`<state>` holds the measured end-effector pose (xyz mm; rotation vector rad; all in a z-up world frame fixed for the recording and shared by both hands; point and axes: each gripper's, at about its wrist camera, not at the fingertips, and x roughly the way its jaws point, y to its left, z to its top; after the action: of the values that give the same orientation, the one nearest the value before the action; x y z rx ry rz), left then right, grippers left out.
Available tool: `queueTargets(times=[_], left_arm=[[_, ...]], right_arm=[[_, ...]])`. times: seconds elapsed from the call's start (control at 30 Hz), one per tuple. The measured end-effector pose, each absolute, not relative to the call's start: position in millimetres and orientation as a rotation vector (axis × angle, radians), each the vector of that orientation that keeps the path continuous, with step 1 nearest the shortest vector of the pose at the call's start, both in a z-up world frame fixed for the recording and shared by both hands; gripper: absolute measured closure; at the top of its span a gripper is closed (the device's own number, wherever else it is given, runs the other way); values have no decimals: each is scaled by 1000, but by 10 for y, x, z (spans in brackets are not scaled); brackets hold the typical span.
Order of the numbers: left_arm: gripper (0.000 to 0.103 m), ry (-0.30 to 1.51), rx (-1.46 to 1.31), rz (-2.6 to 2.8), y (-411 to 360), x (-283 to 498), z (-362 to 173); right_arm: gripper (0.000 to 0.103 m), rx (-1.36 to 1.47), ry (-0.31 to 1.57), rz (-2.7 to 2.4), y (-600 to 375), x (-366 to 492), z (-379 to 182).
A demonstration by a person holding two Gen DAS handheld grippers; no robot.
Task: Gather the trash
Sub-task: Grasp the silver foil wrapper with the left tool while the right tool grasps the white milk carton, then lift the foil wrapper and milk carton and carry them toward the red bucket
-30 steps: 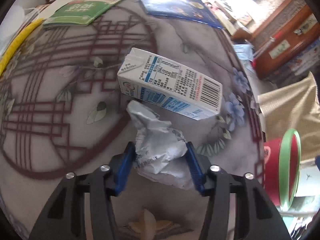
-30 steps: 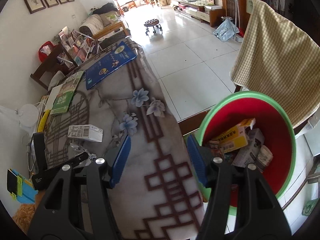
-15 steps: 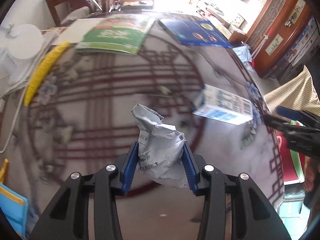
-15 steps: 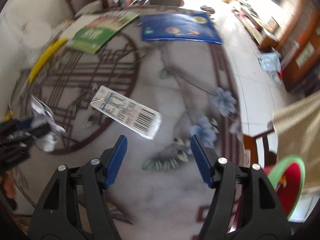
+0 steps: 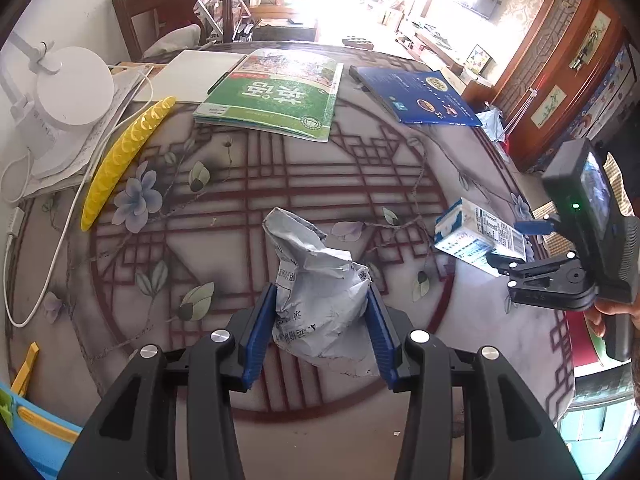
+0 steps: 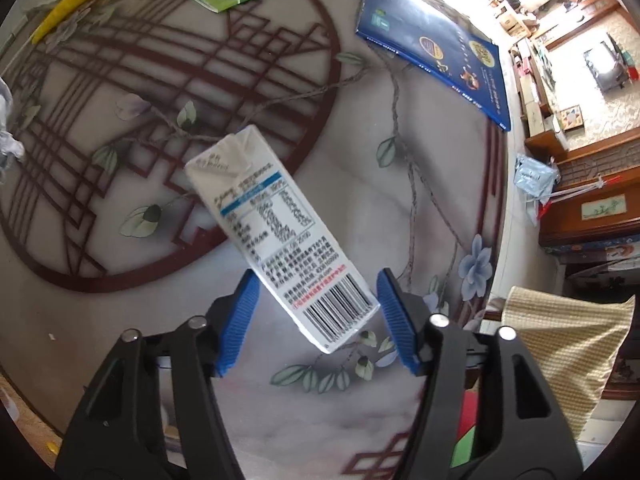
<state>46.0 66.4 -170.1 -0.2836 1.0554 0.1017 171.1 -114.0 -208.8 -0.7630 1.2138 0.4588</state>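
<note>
Across the middle of both frames we see a glossy tablecloth (image 5: 320, 184), grey-white like marble, printed with a dark red lattice ring, leafy vines and pale blue flowers. At the upper centre of the left wrist view lies a flat green-covered book (image 5: 276, 96), and to its right a thin dark blue book (image 5: 416, 96); a ribbed yellow curved strip (image 5: 124, 156) runs down the upper left, beside a round white lamp base (image 5: 74, 88).

Low in the centre of that view we hold a crumpled silver-grey wrapper (image 5: 320, 296), creased and printed with small dark text, its twisted top rising toward the middle of the frame. Our left gripper (image 5: 322, 332) pinches it, the ribbed blue pads pressed into both sides.

At the centre of the right wrist view a white rectangular milk carton (image 6: 280, 236) lies on the cloth, slanting from the middle down toward the lower centre, with a folded end, a blue band, rows of print and a barcode at the near end. Our right gripper (image 6: 316, 324) straddles that barcode end, and its jaws have just been closing; we see a gap between each blue pad and the carton, so they do not yet press on it. At the right edge of the left wrist view the same carton (image 5: 480, 236) sits between the black jaws of the right gripper (image 5: 508, 244).
</note>
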Motion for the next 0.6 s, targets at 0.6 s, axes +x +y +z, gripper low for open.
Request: queueTargets(times=[0.6], left_arm=[[60, 1040, -286, 70, 619, 480, -1693]], right_arm=[[59, -427, 1312, 457, -1135, 1694, -2120]])
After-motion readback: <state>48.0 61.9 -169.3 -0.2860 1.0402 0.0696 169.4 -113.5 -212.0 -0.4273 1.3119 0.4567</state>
